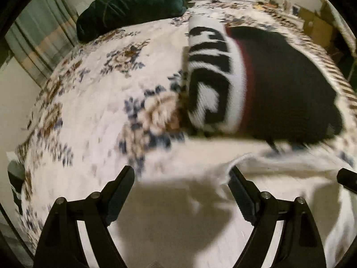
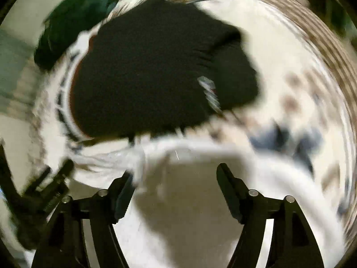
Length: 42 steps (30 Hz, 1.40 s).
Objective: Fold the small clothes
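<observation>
Left wrist view shows a black garment (image 1: 287,84) with a white-and-black lettered waistband lying flat on a floral bedspread (image 1: 93,102), ahead and to the right of the left hand-held gripper (image 1: 181,177), whose jaws stand spread with only the pale edge of a white cloth (image 1: 279,163) near its right finger. Right wrist view, heavily blurred, has the same garment straight ahead of the right hand-held gripper (image 2: 175,174), jaws likewise spread and pinching nothing, the white cloth just before its tips. Beyond the garment, at the far left, lies a dark green cushion (image 1: 133,6).

Left tool (image 1: 181,179) and right tool (image 2: 175,177) both gape, angled downward.
</observation>
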Available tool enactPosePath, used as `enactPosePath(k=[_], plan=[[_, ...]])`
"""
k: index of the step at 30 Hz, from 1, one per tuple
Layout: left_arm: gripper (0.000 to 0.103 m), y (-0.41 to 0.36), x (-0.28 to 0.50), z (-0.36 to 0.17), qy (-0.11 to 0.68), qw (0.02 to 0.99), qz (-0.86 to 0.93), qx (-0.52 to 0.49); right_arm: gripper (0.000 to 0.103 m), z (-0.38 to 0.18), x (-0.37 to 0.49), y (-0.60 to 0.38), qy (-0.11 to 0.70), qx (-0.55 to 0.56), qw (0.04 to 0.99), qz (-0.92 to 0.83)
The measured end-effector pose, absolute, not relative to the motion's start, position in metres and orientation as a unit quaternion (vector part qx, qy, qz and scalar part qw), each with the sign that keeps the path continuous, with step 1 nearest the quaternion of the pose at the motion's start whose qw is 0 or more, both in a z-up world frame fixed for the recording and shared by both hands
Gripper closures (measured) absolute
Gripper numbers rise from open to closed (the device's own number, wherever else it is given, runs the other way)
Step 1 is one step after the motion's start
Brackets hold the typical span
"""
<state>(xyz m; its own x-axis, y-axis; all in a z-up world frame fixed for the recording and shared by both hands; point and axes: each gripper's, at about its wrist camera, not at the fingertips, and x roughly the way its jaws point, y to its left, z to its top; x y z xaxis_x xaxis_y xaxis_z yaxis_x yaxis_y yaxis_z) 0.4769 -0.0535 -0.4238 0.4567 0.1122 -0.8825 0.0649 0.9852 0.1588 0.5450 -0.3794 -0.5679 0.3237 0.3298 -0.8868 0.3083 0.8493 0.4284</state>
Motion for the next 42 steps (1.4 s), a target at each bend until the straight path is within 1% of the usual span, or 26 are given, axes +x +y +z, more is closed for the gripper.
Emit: enactPosePath(k=[4, 7, 10, 12, 15, 17, 21, 24, 25, 27, 28, 29, 30, 31, 32, 35, 42], plan=[[0.019, -0.063, 0.409, -0.420, 0.565, 0.823, -0.023, 0.050, 0.028, -0.557, 0.448, -0.421, 0.574, 0.353, 0.738, -0.045], [0.019, -0.073, 0.368, -0.432, 0.607, 0.793, -0.040, 0.034, 0.028, -0.563, 0.351, -0.467, 0.576, 0.406, 0.699, -0.118], [0.019, -0.092, 0.334, -0.447, 0.631, 0.772, -0.056, 0.051, 0.028, -0.571, 0.243, -0.520, 0.556, 0.467, 0.653, -0.214], [0.019, -0.107, 0.316, -0.461, 0.646, 0.757, -0.071, 0.066, 0.028, -0.583, 0.177, -0.552, 0.538, 0.482, 0.625, -0.295], [0.019, -0.127, 0.300, -0.475, 0.649, 0.750, -0.089, 0.088, 0.028, -0.603, 0.088, -0.592, 0.483, 0.535, 0.581, -0.378], [0.019, -0.138, 0.296, -0.485, 0.648, 0.748, -0.100, 0.096, 0.028, -0.619, 0.047, -0.605, 0.447, 0.566, 0.558, -0.410], [0.019, -0.158, 0.296, -0.510, 0.665, 0.729, -0.107, 0.122, 0.029, -0.651, -0.014, -0.629, 0.343, 0.644, 0.542, -0.416], [0.019, -0.165, 0.297, -0.520, 0.668, 0.726, -0.102, 0.126, 0.031, -0.666, -0.036, -0.634, 0.256, 0.679, 0.541, -0.425], [0.019, -0.167, 0.297, -0.523, 0.669, 0.726, -0.101, 0.128, 0.034, -0.670, -0.043, -0.637, 0.233, 0.684, 0.537, -0.435], [0.017, -0.170, 0.300, -0.529, 0.673, 0.723, -0.096, 0.125, 0.044, -0.678, -0.052, -0.641, 0.192, 0.699, 0.526, -0.445], [0.014, -0.171, 0.302, -0.531, 0.673, 0.723, -0.095, 0.122, 0.047, -0.682, -0.053, -0.644, 0.175, 0.703, 0.520, -0.451], [0.011, -0.172, 0.304, -0.534, 0.674, 0.722, -0.094, 0.123, 0.054, -0.684, -0.057, -0.648, 0.167, 0.704, 0.515, -0.460], [0.010, -0.174, 0.306, -0.538, 0.676, 0.721, -0.094, 0.125, 0.065, -0.683, -0.058, -0.649, 0.161, 0.701, 0.513, -0.469], [0.005, -0.176, 0.307, -0.541, 0.677, 0.720, -0.093, 0.124, 0.075, -0.682, -0.059, -0.651, 0.159, 0.696, 0.513, -0.477], [0.000, -0.177, 0.306, -0.544, 0.678, 0.719, -0.091, 0.121, 0.090, -0.679, -0.057, -0.653, 0.164, 0.690, 0.513, -0.484], [0.000, -0.177, 0.314, -0.554, 0.687, 0.714, -0.092, 0.100, 0.090, -0.662, -0.050, -0.661, 0.173, 0.667, 0.538, -0.485], [0.000, -0.179, 0.309, -0.559, 0.684, 0.717, -0.096, 0.091, 0.091, -0.573, -0.005, -0.670, 0.212, 0.587, 0.639, -0.450]])
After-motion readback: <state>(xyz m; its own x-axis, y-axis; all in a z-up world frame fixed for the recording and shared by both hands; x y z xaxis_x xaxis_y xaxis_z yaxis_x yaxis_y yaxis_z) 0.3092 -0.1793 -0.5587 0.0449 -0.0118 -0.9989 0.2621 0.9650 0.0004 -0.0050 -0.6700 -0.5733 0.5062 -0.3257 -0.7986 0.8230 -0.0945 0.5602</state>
